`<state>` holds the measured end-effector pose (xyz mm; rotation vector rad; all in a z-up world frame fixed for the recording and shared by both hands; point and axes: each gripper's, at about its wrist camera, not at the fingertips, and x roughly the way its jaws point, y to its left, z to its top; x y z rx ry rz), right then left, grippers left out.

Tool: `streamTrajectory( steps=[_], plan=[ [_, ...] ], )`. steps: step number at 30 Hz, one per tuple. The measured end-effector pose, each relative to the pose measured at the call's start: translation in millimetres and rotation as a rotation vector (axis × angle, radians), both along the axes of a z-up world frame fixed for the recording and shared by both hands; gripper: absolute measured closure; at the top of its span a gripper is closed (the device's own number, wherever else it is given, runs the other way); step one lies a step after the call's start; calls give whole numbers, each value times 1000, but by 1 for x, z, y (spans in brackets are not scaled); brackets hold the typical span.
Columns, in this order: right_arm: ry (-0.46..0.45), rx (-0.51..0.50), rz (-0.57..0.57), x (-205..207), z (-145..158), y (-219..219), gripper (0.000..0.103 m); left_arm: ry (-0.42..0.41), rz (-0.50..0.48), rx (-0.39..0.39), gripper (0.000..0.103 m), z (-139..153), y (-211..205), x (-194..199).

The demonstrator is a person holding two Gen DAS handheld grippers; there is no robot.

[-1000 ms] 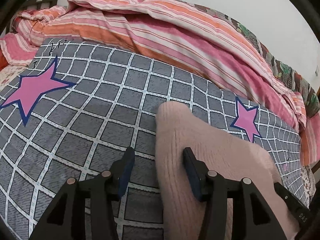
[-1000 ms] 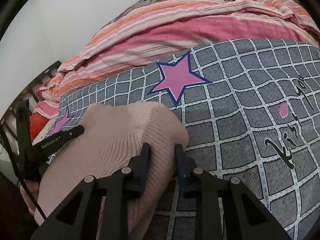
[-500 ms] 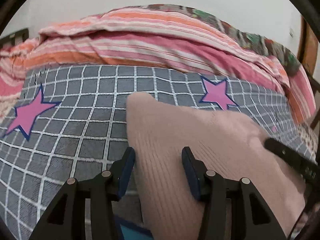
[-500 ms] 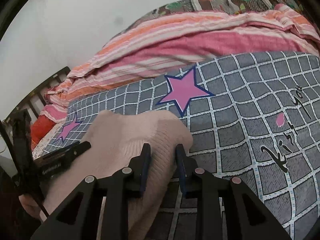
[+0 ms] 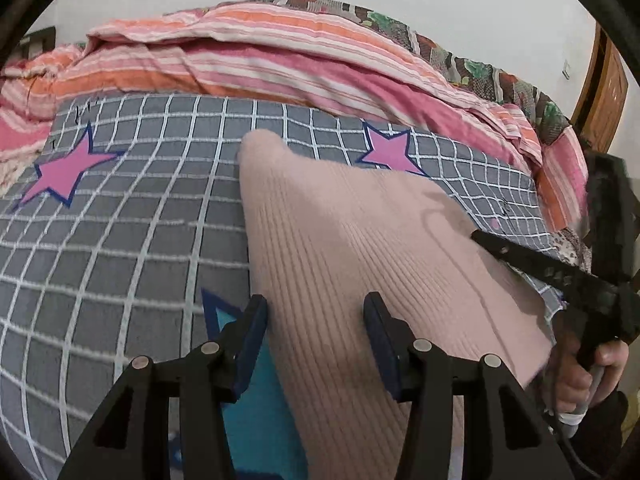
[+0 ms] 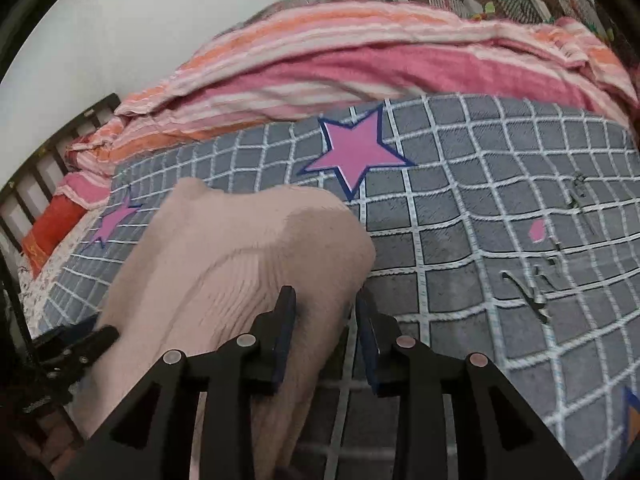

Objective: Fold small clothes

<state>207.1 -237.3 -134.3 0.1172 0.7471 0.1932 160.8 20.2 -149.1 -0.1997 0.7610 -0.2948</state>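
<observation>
A pale pink ribbed knit garment [image 5: 360,240] lies folded on a grey checked blanket [image 5: 120,240] with pink stars. My left gripper [image 5: 314,320] is open just above the garment's near left part, its left finger by the cloth's edge. In the right wrist view the garment [image 6: 240,248] has its right corner between the fingers of my right gripper [image 6: 326,316]. Those jaws are opening, and a thin gap shows at the right pad. Each gripper appears in the other's view: the right gripper [image 5: 520,256] held by a hand [image 5: 592,364], the left gripper [image 6: 80,344] at lower left.
A pink and orange striped quilt [image 5: 280,64] is heaped along the far side of the bed, against a white wall. A dark slatted bed frame [image 6: 40,176] stands at the left. A blue star [image 5: 256,400] is printed on the blanket under my left gripper.
The left gripper has swung sideways and drawn back, so the garment now spans the gap between its fingers and a blue star shows below. The right jaws have spread slightly.
</observation>
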Motion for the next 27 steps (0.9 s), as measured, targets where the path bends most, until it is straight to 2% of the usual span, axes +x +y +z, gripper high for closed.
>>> streamTrajectory(
  steps=[4, 7, 12, 19, 23, 27],
  plan=[
    [-11, 84, 64, -26, 6, 0, 70, 41, -6, -41, 55, -5, 2, -12],
    [-2, -34, 76, -36, -6, 12, 70, 59, -17, -52, 54, -10, 1, -22],
    [30, -20, 21, -49, -7, 1, 70, 98, 2, -75, 52, -11, 2, -27],
    [49, -77, -25, -73, 6, 3, 70, 119, 38, -7, 53, 6, -6, -35],
    [40, -113, -79, -91, 20, 2, 64, 121, 59, 39, 53, 21, -10, -42],
    [38, -114, -104, -110, 37, -3, 60, 100, 63, 80, 45, 38, -14, -57]
  ],
)
